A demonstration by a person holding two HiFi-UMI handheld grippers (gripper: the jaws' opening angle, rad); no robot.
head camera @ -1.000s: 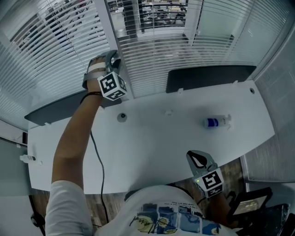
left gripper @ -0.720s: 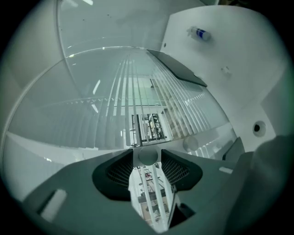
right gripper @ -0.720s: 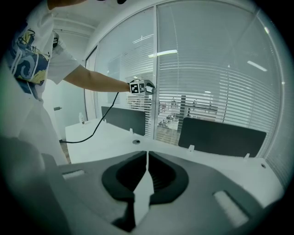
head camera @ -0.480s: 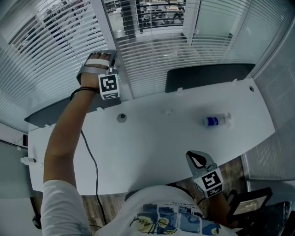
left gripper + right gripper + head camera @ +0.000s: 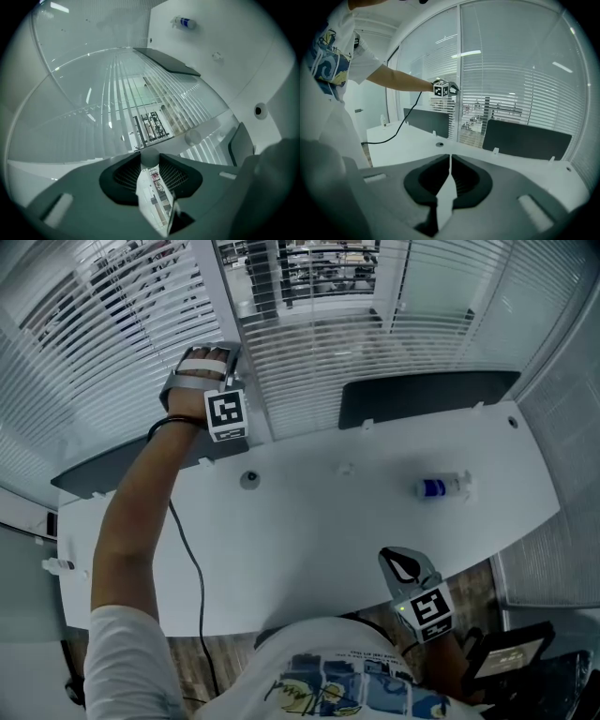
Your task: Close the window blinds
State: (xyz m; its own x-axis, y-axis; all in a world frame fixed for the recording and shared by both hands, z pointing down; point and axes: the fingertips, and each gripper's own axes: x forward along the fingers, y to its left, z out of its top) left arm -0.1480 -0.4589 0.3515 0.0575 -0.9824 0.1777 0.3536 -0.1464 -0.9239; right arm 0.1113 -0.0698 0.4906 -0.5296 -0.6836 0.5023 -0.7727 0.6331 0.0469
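White slatted window blinds (image 5: 337, 343) hang behind the desk, their slats tilted open so the office beyond shows through. My left gripper (image 5: 225, 357) is raised at the window post between two blinds. In the left gripper view its jaws are closing round a thin grey wand (image 5: 150, 157) of the blinds, seen end-on, with the tips of the left gripper (image 5: 150, 161) touching it on both sides. The right gripper (image 5: 405, 563) hangs low by the desk's front edge, shut and empty; the right gripper (image 5: 450, 157) shows only a slit between its pads.
A white desk (image 5: 328, 521) runs below the window with dark divider panels (image 5: 422, 395) at its back. A small blue-labelled bottle (image 5: 439, 487) lies on it at the right. A black cable (image 5: 192, 559) crosses its left part, near a round grommet (image 5: 248, 480).
The left gripper moved up and left to the window post and turned, then stayed there. The right gripper has not moved.
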